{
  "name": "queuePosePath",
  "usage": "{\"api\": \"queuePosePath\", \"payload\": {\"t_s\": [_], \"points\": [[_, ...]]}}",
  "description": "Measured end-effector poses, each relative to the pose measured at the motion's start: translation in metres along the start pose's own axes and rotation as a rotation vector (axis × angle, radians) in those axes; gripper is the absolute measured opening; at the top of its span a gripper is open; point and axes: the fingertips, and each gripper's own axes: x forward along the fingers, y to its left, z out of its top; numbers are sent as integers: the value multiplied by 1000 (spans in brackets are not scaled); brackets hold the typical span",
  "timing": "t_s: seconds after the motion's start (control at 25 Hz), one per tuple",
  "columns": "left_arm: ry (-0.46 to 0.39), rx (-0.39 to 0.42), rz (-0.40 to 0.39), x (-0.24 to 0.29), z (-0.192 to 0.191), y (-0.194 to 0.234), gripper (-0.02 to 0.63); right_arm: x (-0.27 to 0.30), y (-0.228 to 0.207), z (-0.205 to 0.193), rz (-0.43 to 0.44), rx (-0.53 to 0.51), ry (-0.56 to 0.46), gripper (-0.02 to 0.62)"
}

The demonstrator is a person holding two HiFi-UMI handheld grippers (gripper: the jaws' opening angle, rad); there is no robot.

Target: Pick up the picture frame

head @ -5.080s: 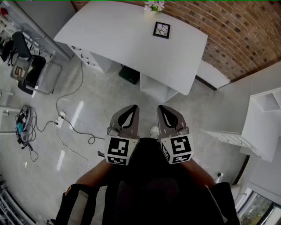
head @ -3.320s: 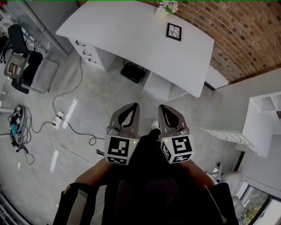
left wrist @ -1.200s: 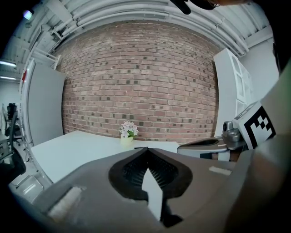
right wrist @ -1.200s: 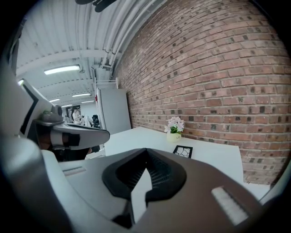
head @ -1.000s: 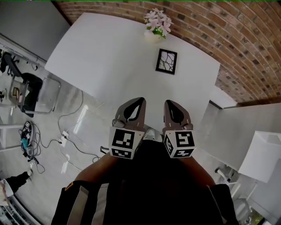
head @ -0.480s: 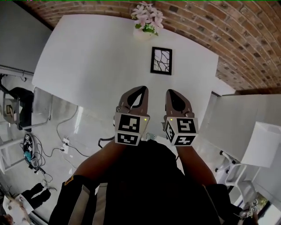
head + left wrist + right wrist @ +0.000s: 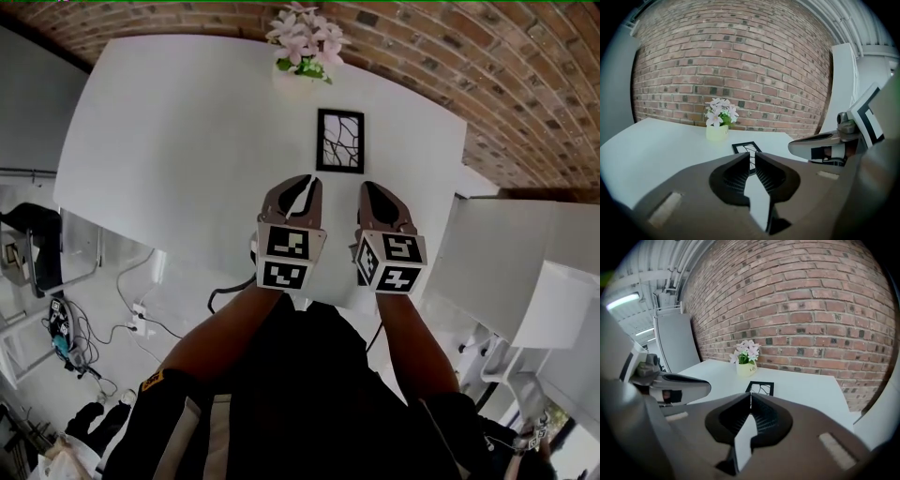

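The picture frame (image 7: 339, 141), black-edged with a branch pattern on white, lies flat on the white table (image 7: 187, 141), just in front of a flower pot. Both grippers hover side by side over the table's near edge, a short way short of the frame. My left gripper (image 7: 302, 180) has a narrow gap between its tips; its jaws are opening with nothing between them. My right gripper (image 7: 370, 187) is shut and empty. In the left gripper view the frame (image 7: 740, 147) shows just past the jaw tips (image 7: 752, 154). In the right gripper view the frame (image 7: 761, 388) lies straight ahead of the tips (image 7: 750, 395).
A pale pot of pink and white flowers (image 7: 302, 52) stands behind the frame against the brick wall (image 7: 487, 66). A white cabinet (image 7: 497, 262) adjoins the table's right end. A chair (image 7: 28, 253) and floor cables (image 7: 66, 328) lie to the left.
Both grippers have moved forward and down, from over the floor to over the table's near edge, closing on the frame. The left jaws have parted slightly.
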Motion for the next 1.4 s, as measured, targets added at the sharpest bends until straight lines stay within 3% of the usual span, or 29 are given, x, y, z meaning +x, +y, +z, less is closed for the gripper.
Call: {"api": "queuePosePath", "payload": {"t_s": [0.08, 0.56, 1.4], "points": [[25, -16, -4, 14, -4, 4, 42, 12, -5, -3, -3, 14, 23, 58], [151, -103, -31, 75, -38, 19, 109, 70, -31, -39, -24, 50, 158, 117], [258, -182, -5, 119, -70, 25, 132, 114, -51, -61, -8, 124, 249, 178]]}}
